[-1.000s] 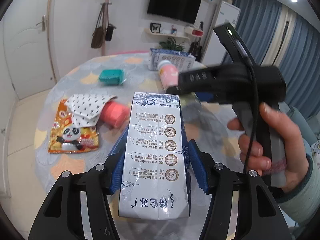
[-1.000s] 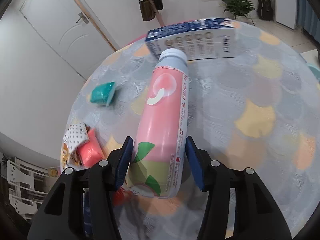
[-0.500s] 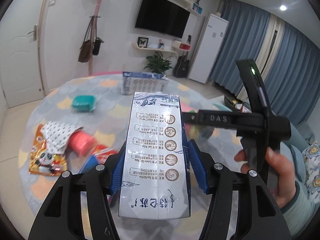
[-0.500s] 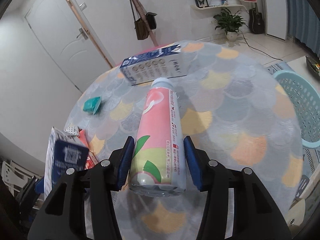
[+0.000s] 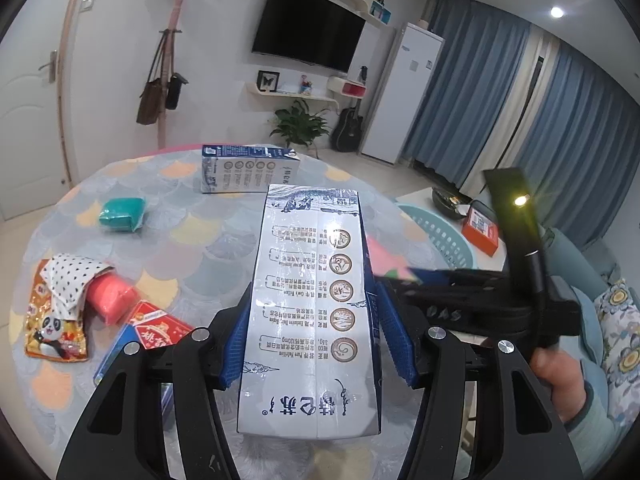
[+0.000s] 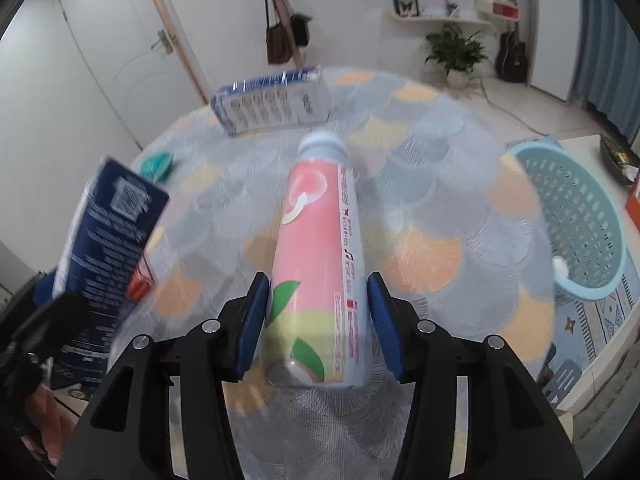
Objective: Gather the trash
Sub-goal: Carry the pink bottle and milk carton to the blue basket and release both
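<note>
My left gripper (image 5: 316,332) is shut on a white and blue milk carton (image 5: 310,304), held above the round table (image 5: 208,236). My right gripper (image 6: 318,320) is shut on a pink peach-print bottle (image 6: 320,264) with a pale blue cap, also held above the table. The held carton also shows in the right wrist view (image 6: 104,248) at the left. The right gripper body shows in the left wrist view (image 5: 488,304) at the right. A light blue laundry basket (image 6: 576,220) stands on the floor right of the table.
On the table lie a second milk carton (image 5: 248,168), a teal packet (image 5: 122,212), a panda snack bag (image 5: 54,328) under a polka-dot cloth (image 5: 72,280), a pink roll (image 5: 110,296) and a red and blue box (image 5: 140,340). An orange box (image 5: 480,228) lies beyond the basket.
Both grippers have lifted and swung right with their loads. The basket has come further into the right wrist view, and the right gripper has dropped lower in the left wrist view.
</note>
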